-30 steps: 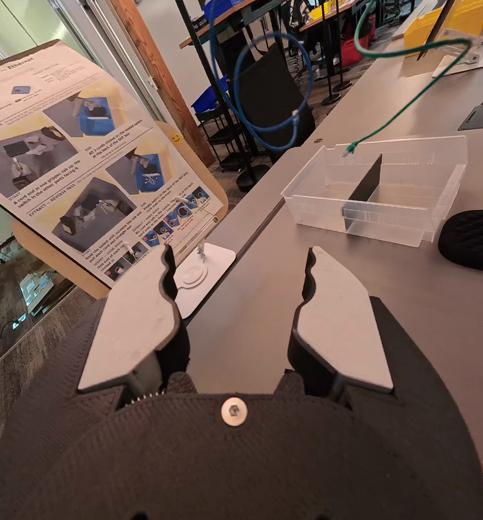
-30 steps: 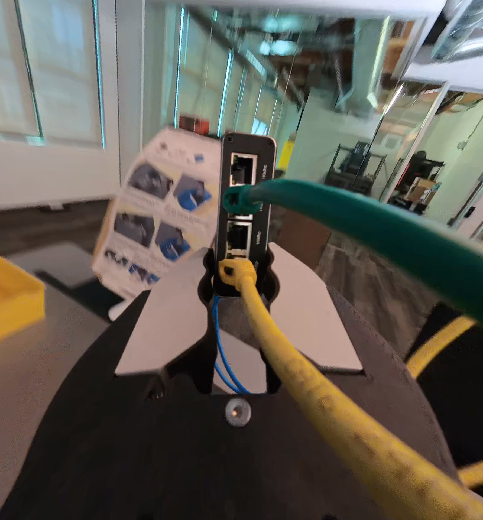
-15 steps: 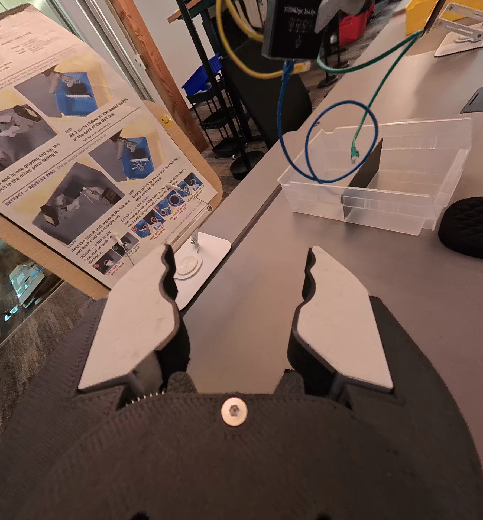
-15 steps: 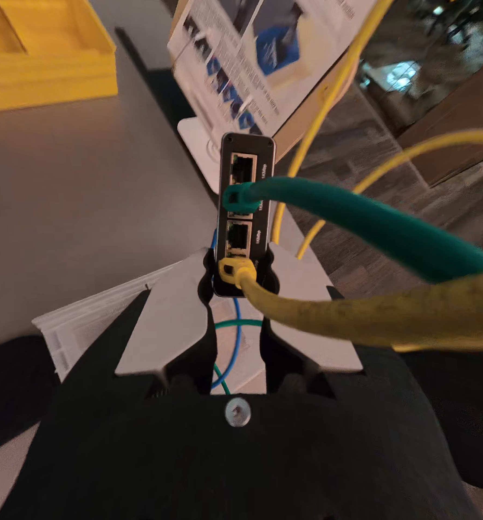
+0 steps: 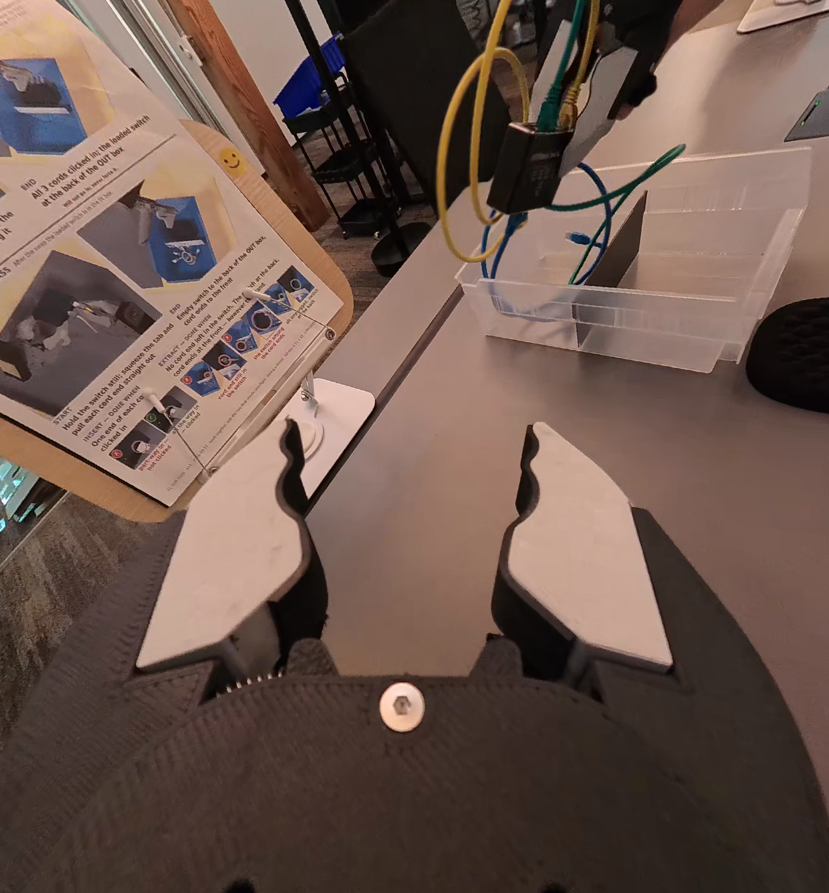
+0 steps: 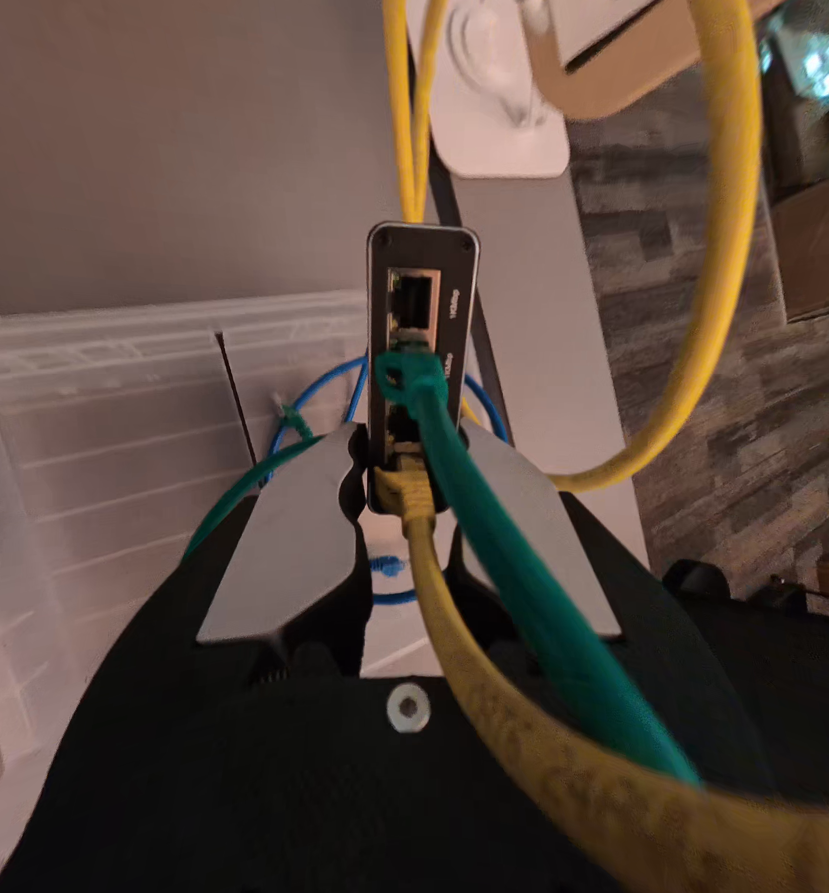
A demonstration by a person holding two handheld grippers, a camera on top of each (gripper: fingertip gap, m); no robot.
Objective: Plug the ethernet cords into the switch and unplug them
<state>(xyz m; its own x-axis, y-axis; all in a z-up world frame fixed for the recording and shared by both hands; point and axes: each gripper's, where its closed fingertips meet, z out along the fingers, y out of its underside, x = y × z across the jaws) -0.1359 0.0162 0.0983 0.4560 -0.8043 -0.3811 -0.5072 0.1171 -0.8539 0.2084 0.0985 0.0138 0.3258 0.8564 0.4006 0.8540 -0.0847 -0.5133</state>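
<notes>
My right gripper (image 6: 410,435) is shut on the black switch (image 6: 422,299) and holds it port face toward the camera. A green cord (image 6: 499,555) and a yellow cord (image 6: 422,555) are plugged into its ports; the top port is empty. A blue cord (image 6: 388,568) hangs under the switch. In the left wrist view the switch (image 5: 528,174) hangs in the right gripper's fingers (image 5: 600,96) above the near-left end of the clear bin (image 5: 668,309). The blue cord (image 5: 494,261) and green cord (image 5: 610,203) dangle into the bin. My left gripper (image 5: 412,435) is open and empty above the grey table (image 5: 451,386).
An instruction board (image 5: 137,266) on a white stand base (image 5: 340,410) leans at the table's left edge. A black dimpled pad (image 5: 808,357) lies right of the bin. A small dark device (image 5: 828,113) sits at the far right. The bin has a black divider (image 5: 620,246). The grippers' ends are close to 35 centimetres from one another.
My right gripper has brought the switch down from high up to just over the clear bin, tilting to look downward. The cord loops now hang into the bin. My left gripper stays open, barely moved.
</notes>
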